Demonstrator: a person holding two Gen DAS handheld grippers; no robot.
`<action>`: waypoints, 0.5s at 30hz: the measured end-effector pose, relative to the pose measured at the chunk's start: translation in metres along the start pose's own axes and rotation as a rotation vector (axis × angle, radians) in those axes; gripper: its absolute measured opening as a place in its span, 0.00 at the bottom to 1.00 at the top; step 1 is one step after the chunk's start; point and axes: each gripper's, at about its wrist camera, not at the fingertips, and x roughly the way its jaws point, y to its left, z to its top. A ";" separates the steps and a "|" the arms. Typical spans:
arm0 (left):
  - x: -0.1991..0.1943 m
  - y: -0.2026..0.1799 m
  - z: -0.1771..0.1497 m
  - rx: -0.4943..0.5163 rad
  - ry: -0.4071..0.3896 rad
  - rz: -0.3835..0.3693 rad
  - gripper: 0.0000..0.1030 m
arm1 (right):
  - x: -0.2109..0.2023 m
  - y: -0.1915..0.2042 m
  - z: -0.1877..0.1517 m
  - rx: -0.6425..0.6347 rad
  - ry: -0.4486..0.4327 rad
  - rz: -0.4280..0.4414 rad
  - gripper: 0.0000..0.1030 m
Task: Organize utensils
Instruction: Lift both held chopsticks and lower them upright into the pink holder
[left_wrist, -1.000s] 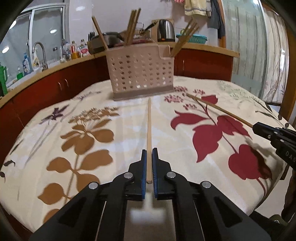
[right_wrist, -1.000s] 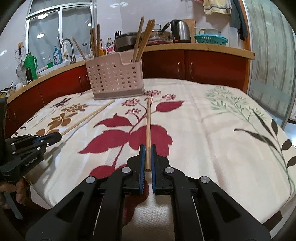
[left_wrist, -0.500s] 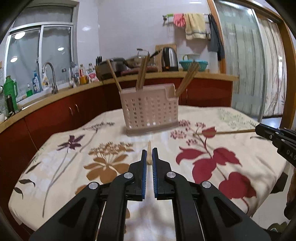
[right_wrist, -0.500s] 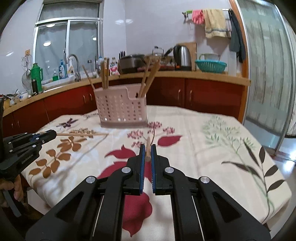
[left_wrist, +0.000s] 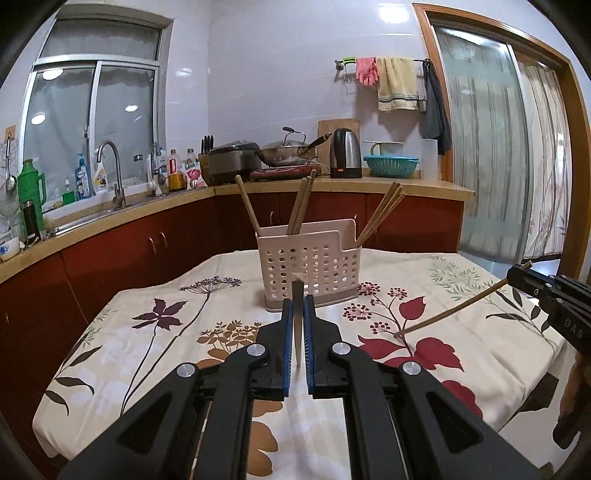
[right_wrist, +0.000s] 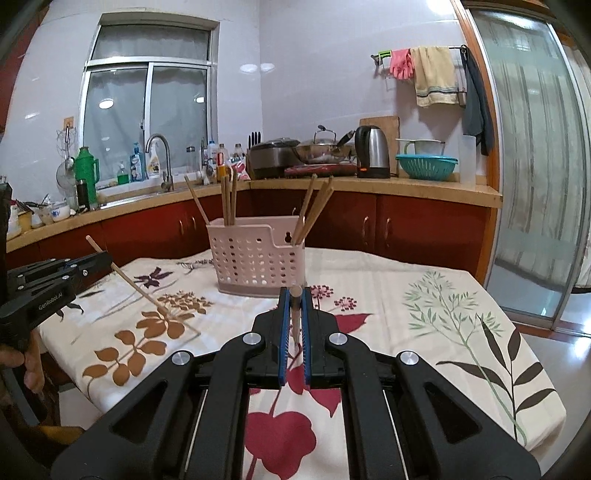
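2 black claws with blue pads are up above the desk (left_wrist: 155, 343), which wears a cream cloth printed with red and brown leaves. The left claw (left_wrist: 296, 332) is clenched on a thin light-wood chopstick (left_wrist: 296, 314); in its own view the stick shows nearly end-on between the pads, and in the right wrist view the same stick (right_wrist: 142, 291) slants from the left claw (right_wrist: 92, 264) down toward the cloth, its low tip over the brown leaf print. Whether that tip touches the cloth cannot be told.

The right claw (right_wrist: 294, 325) is clenched on a second thin wooden chopstick (right_wrist: 294, 306), again seen almost end-on between its pads. From the left wrist view this second stick (left_wrist: 454, 312) runs from the right claw (left_wrist: 521, 275) at the right edge down and leftward, its far tip near the red leaf print.

Behind both claws, toward the far side of the desk, stands a pale pink perforated plastic utensil holder (left_wrist: 310, 266). Several wooden chopsticks (left_wrist: 301, 205) lean upright in its compartments, some to the left, some in the middle, some to the right.
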 end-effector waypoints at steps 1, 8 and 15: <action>0.000 0.001 0.001 -0.007 0.003 -0.003 0.06 | 0.000 0.000 0.003 -0.002 0.000 0.001 0.06; 0.008 0.007 0.007 0.001 0.004 0.009 0.06 | 0.008 0.003 0.015 -0.018 0.017 0.015 0.06; 0.019 0.009 0.017 0.008 -0.010 0.004 0.06 | 0.027 0.006 0.031 -0.034 0.033 0.031 0.06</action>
